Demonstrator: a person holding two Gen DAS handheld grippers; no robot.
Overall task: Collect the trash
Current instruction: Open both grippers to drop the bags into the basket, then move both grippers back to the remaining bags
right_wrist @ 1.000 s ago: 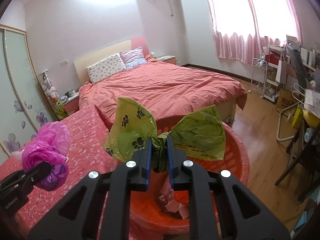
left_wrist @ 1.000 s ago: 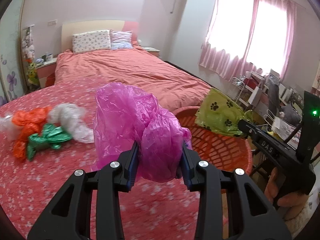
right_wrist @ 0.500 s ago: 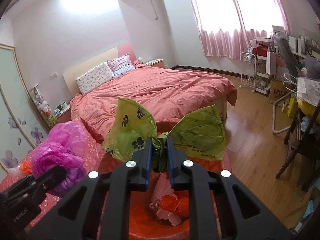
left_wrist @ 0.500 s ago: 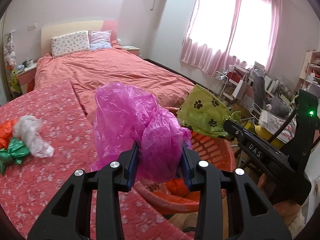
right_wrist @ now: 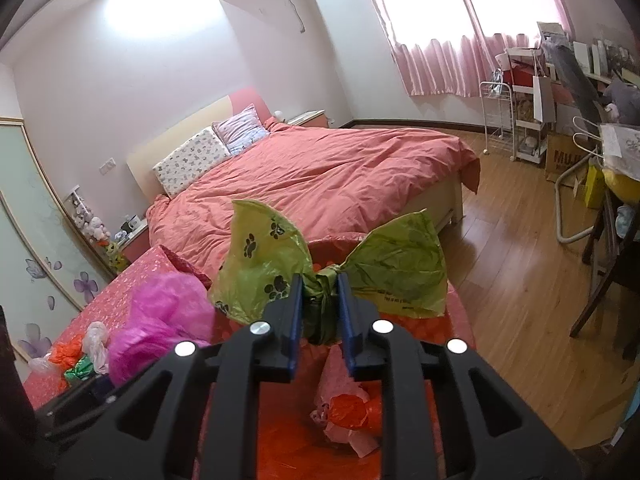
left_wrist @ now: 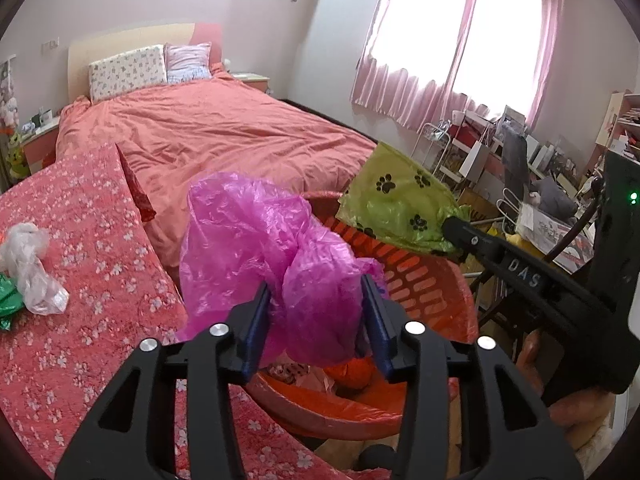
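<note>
A red flowered quilt [left_wrist: 92,280] covers the near surface, and beyond it stands a bed with a salmon cover [left_wrist: 224,136] and two pillows [left_wrist: 128,72] at its headboard. At the quilt's left edge lie a crumpled white bag [left_wrist: 30,264] and, just beside it, a green bag [left_wrist: 6,304]; the right wrist view also shows an orange bag [right_wrist: 66,354] in the same cluster. Off the quilt's right edge sits a red slotted basket [left_wrist: 424,288], already holding an orange bag and pinkish scraps [right_wrist: 348,412] on its bottom. Pink curtains [left_wrist: 460,40] hang at the window, and cluttered shelves and a white wire rack [right_wrist: 516,120] line the far wall over a wooden floor [right_wrist: 520,280].

The left gripper [left_wrist: 316,320] hangs at the basket's near rim with a magenta plastic bag [left_wrist: 272,256] between its blue pads. Its jaws have just been opening; the bag bulges to fill the gap, and whether the pads press on it cannot be told. The right gripper [right_wrist: 318,308] is over the basket's middle, with the knotted waist of a yellow-green paw-print bag [right_wrist: 276,268] between its pads. Those jaws have also just been opening, and a sliver of space shows beside the knot on each side, so the grasp is loosened, the bag's two lobes fanned out left and right above the basket. Nothing lies between either bag and the basket below.
</note>
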